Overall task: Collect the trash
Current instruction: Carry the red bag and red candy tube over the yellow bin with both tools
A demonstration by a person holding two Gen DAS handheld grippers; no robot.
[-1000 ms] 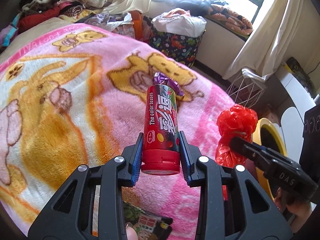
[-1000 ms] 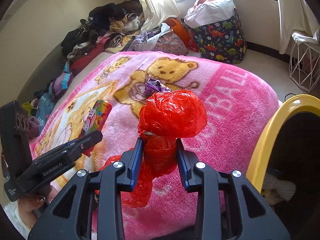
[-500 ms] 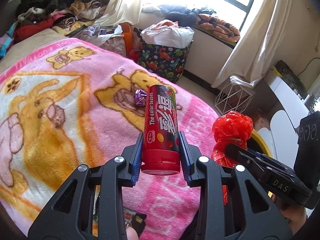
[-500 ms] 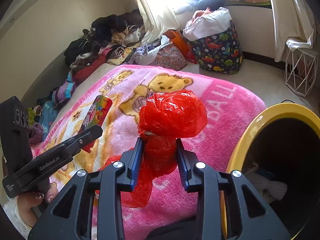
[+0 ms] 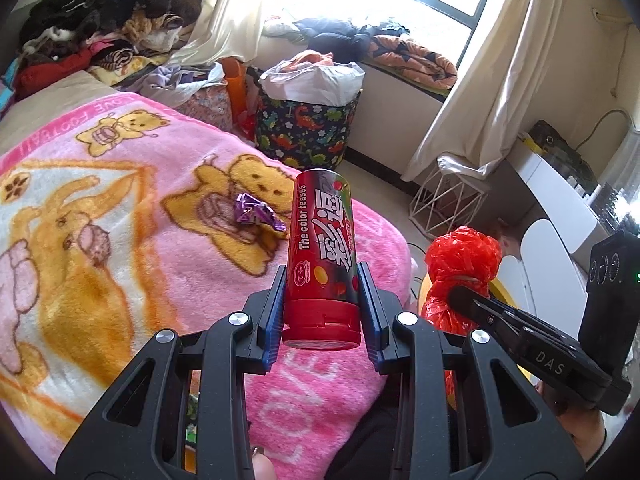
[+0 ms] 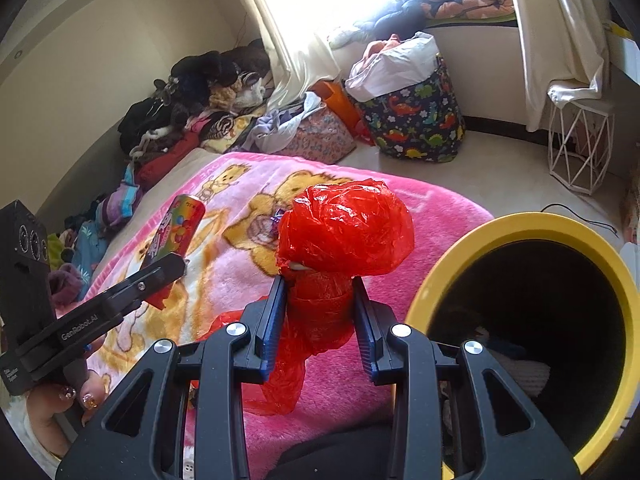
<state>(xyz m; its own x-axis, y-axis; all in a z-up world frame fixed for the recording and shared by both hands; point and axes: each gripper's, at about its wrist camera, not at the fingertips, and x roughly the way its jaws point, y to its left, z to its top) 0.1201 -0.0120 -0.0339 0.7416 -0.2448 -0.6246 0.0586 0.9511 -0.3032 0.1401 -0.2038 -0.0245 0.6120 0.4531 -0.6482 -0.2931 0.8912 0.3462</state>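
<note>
Two pieces of rubbish are already in hand over the bed. The left gripper [image 5: 322, 312] is clamped on a red candy tube [image 5: 322, 256], its blue pads pressing either side just above the cap, so the tube stands out forward along the fingers. That tube looks stiff and light, with a glossy wrapper that could slide, so a hold low down by the wider cap seems a sound place to take it. The right gripper [image 6: 318, 312] is closed round the twisted neck of a crumpled red plastic bag [image 6: 346, 232], the puffed ball of it bulging above the pads and a loose tail hanging below. Thin film like that will weigh next to nothing, squash readily and may slip or tear, so the bunched neck looks the firmest spot. Just to the right of the bag gapes a yellow-rimmed bin [image 6: 516, 222], near but not yet under either item. One purple foil wrapper [image 5: 256, 214] lies on the pink blanket [image 5: 120, 184] beyond the tube, well clear of both grippers and waiting to be picked up.
</note>
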